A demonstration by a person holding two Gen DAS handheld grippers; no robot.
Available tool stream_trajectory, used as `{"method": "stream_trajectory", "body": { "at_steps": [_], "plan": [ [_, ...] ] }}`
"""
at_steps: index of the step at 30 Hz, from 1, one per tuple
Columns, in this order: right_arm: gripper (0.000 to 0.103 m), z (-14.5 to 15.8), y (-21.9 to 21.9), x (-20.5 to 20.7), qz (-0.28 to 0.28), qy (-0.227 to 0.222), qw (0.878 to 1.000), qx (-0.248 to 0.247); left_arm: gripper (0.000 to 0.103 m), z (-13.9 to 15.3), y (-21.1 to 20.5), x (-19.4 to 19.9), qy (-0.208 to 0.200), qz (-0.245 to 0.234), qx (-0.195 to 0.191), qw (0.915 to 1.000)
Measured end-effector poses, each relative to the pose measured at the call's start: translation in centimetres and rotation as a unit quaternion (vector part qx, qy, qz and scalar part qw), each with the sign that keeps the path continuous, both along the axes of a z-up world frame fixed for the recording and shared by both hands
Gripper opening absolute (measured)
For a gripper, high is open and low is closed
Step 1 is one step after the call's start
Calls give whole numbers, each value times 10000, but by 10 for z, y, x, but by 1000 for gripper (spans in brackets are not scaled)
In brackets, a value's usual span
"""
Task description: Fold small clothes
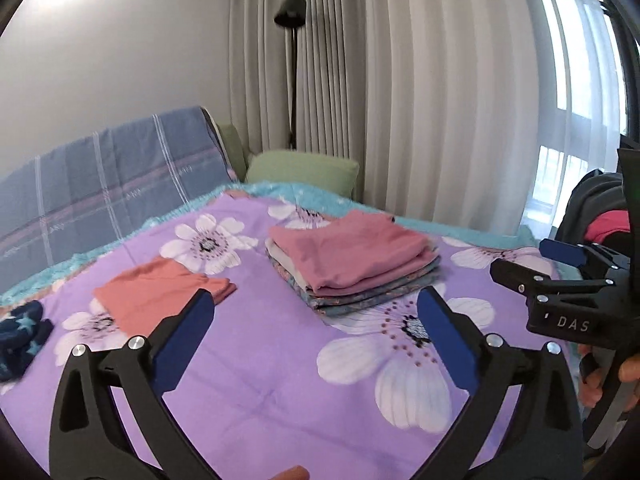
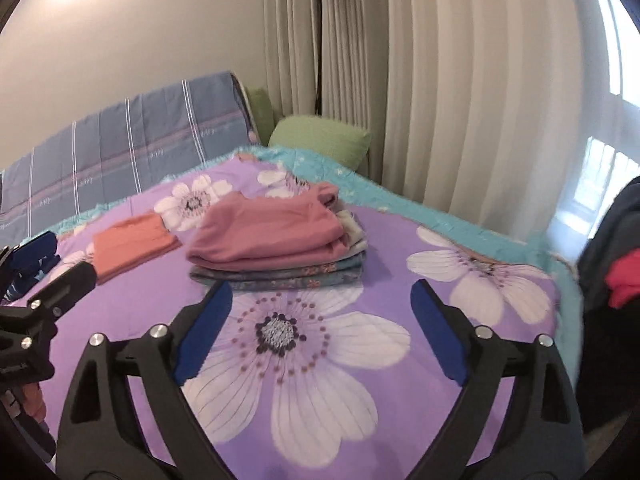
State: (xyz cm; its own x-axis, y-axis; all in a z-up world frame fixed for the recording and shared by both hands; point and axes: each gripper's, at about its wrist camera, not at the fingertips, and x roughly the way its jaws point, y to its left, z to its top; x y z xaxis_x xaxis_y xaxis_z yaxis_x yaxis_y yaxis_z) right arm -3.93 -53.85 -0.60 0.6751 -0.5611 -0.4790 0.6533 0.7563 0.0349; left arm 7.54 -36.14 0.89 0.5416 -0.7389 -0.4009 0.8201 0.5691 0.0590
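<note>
A stack of folded clothes with a pink garment on top [image 1: 352, 256] [image 2: 276, 236] lies on the purple flowered bedspread [image 1: 260, 380] [image 2: 132, 308]. A folded salmon garment [image 1: 156, 292] [image 2: 132, 244] lies to its left. A dark blue star-patterned garment [image 1: 20, 332] lies crumpled at the far left. My left gripper [image 1: 314, 308] is open and empty, held above the bedspread in front of the stack. My right gripper [image 2: 322, 296] is open and empty, just in front of the stack; it also shows at the right of the left wrist view [image 1: 524, 258].
A blue plaid blanket [image 1: 104, 184] covers the sofa back behind the bed, with a green cushion [image 1: 304, 168] beside it. A black floor lamp [image 1: 294, 60] and curtains stand behind. A dark pile with something red [image 2: 624, 280] sits at the right.
</note>
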Motion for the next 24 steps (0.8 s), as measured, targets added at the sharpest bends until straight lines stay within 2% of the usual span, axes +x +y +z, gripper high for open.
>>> {"method": "stream_trajectory", "body": {
  "at_steps": [3,7,11,14,24],
  "plan": [
    [97,12,22,-18,-110,-60,9998,-131,102,10,19,-19,-141,114,-20,9998],
    [98,21,46,-34,-244,-111,9996,-131,102,16,45,-37,2,139,26,9999],
    [99,31,77,-47,-141,-112,9994,-291,102,22,65,-51,72,164,-61,9998],
    [99,37,93,-53,-194,-105,9989,-411,102,23,75,-61,122,302,162,9993],
    [99,48,119,-72,-255,-199,9983,-495,102,28,102,-87,90,287,149,9994]
  ]
}}
